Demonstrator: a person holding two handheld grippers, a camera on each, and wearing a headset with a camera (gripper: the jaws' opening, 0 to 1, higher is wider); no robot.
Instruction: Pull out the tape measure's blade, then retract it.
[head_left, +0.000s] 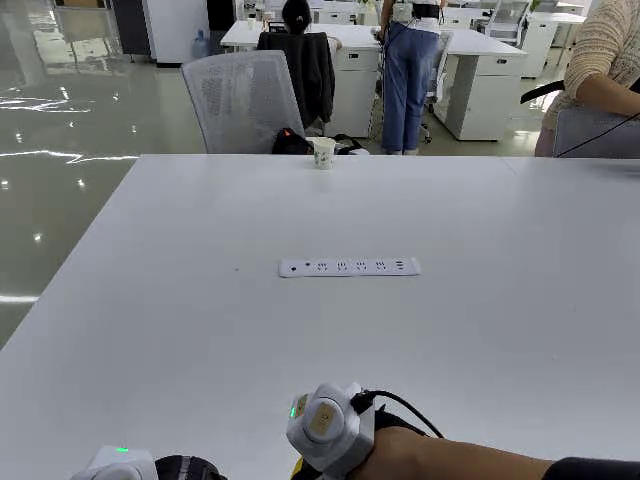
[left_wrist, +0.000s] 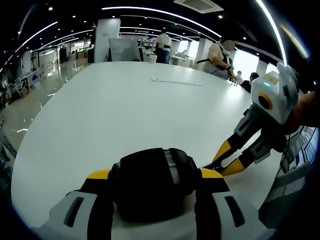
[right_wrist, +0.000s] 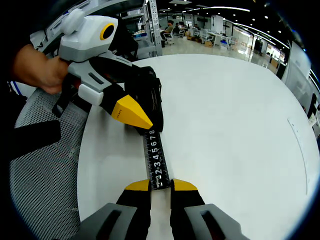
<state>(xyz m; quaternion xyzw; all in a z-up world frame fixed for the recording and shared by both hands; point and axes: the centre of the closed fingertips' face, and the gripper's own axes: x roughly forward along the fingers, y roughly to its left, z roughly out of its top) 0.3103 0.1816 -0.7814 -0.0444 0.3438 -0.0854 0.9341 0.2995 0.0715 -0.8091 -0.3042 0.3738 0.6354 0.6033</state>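
Head view: the white table looked smooth. Left gripper view: your left gripper squeezed the tape measure near you. Right gripper view: your right gripper pinched the blade; a loose pinch could let it snap back.

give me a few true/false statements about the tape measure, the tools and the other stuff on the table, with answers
1. The left tool clamps the tape measure case. True.
2. The blade is fully retracted. False: a short length is out, its end pinched by the right tool.
3. The power strip lies in the middle of the table, apart from both tools. True.
4. The paper cup stands next to the tape measure case. False: it stands at the table's far edge.
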